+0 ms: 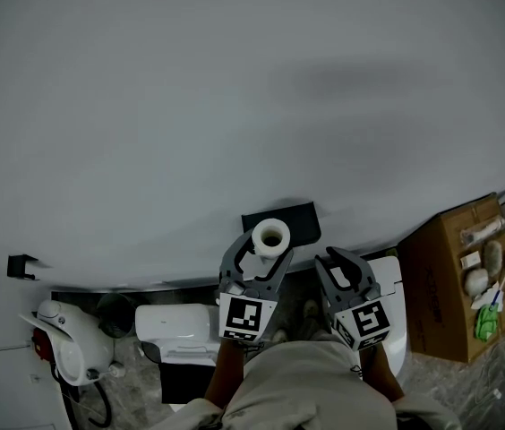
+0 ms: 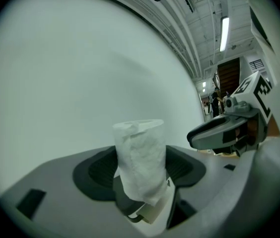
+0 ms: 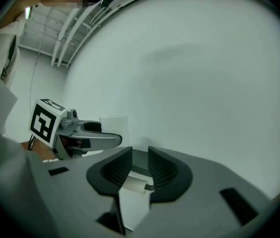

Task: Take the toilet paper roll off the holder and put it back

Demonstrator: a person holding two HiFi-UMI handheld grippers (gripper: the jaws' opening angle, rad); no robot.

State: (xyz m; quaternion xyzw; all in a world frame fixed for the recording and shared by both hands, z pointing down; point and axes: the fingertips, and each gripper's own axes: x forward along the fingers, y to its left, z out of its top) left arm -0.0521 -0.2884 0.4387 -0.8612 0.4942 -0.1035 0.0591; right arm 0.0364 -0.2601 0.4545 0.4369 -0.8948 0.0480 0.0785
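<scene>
A white toilet paper roll (image 1: 271, 237) stands upright between the fingers of my left gripper (image 1: 261, 247), which is shut on it. The roll sits just in front of the black holder plate (image 1: 299, 219) on the grey wall. In the left gripper view the roll (image 2: 140, 157) fills the gap between the dark pads, with a loose sheet hanging down its front. My right gripper (image 1: 346, 271) hangs to the right of the roll, apart from it. Its jaws (image 3: 140, 170) stand a narrow gap apart with nothing between them.
The grey wall (image 1: 235, 106) fills most of the head view. Below are a white toilet (image 1: 176, 325), a white and red device (image 1: 64, 348) at the left, and a small black bracket (image 1: 21, 265). A cardboard box (image 1: 440, 285) with small items stands at the right.
</scene>
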